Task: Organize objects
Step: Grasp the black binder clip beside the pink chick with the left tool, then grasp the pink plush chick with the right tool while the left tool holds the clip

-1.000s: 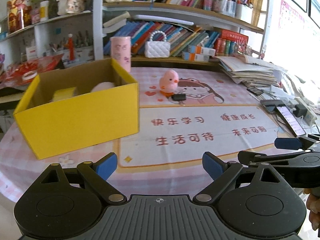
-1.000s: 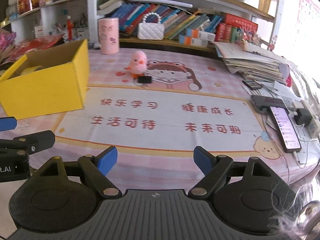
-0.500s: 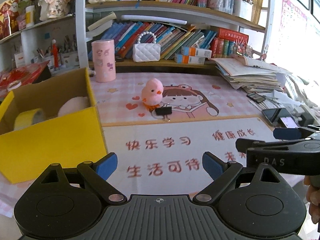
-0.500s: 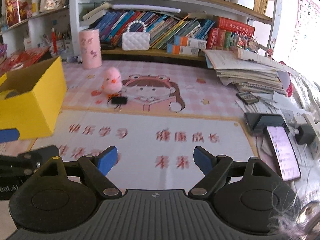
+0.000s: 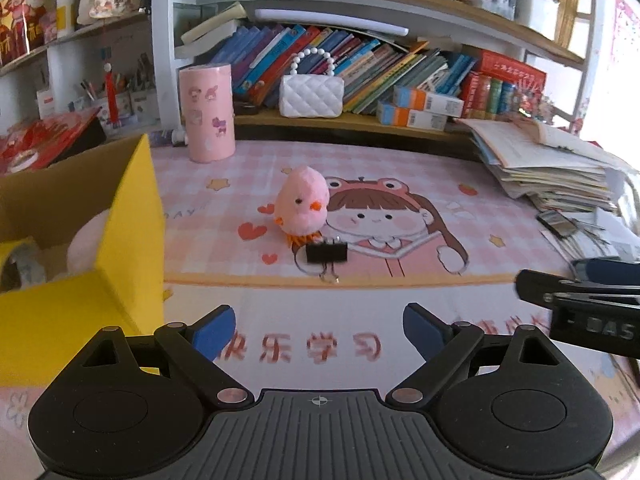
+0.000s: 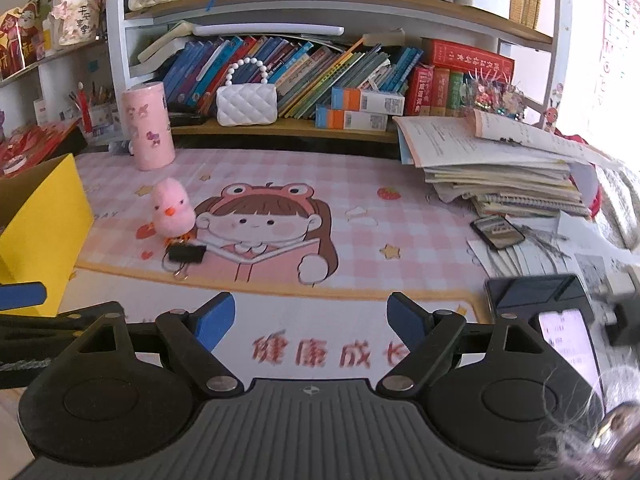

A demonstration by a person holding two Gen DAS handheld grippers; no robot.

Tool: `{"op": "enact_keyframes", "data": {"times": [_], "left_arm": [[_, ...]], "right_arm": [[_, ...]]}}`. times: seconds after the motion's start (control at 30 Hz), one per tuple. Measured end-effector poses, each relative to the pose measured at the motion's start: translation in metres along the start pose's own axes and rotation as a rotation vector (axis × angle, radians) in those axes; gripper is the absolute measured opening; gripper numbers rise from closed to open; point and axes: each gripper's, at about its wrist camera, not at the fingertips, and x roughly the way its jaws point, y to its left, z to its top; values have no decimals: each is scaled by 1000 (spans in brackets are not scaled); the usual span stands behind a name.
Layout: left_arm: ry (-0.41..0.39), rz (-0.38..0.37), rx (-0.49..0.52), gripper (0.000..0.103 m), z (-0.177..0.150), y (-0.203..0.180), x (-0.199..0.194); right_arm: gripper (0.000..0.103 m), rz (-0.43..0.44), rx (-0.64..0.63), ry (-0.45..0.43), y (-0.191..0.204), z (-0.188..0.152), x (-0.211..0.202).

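Note:
A pink plush chick [image 5: 303, 205] stands on the desk mat, with a black binder clip [image 5: 325, 253] lying just in front of it. Both also show in the right wrist view, the chick [image 6: 172, 209] and the clip [image 6: 185, 254] at left. A yellow cardboard box [image 5: 120, 240] at left holds a tape roll [image 5: 18, 258] and a pale round thing. My left gripper [image 5: 319, 330] is open and empty, short of the clip. My right gripper [image 6: 310, 318] is open and empty, to the right of the clip.
A pink cylinder [image 5: 207, 112] and a white quilted purse [image 5: 311, 95] stand by the bookshelf at the back. A paper stack [image 6: 500, 168] and phones [image 6: 560, 320] lie at right. The right gripper's side [image 5: 580, 300] shows at the left view's right edge.
Both grippers have moved forward and rightward over the mat; the chick and clip are nearer and the yellow box has slid toward the left edge. Both stay open.

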Motion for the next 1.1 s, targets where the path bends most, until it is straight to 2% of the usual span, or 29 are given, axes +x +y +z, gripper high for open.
{"op": "enact_keyframes", "data": {"times": [0.2,0.33,0.63,0.77,0.83,0.97,1.1], "left_arm": [[17,57,-1,79,14,-13,47],[28,77,30,76,20,-26,80],[51,131,41,59,29,-34,132],[53,144,20,54,31,-30,140],[51,116,18,38,31,-27,139],[54,71,29,38,30,-22,126],[60,37,-8,38,25,-6,95]], "right_arm": [[82,-7,-12,-15,-15,13,20],[82,-17,-26,-19,-23,19,29],[82,-60,-31,-3,-41,18,38],[82,-73,-29,7,-44,17,41],[82,-71,-29,7,-44,17,42],[82,-44,-39,6,-38,20,48],[82,11,-49,-9,-24,26,56]]}}
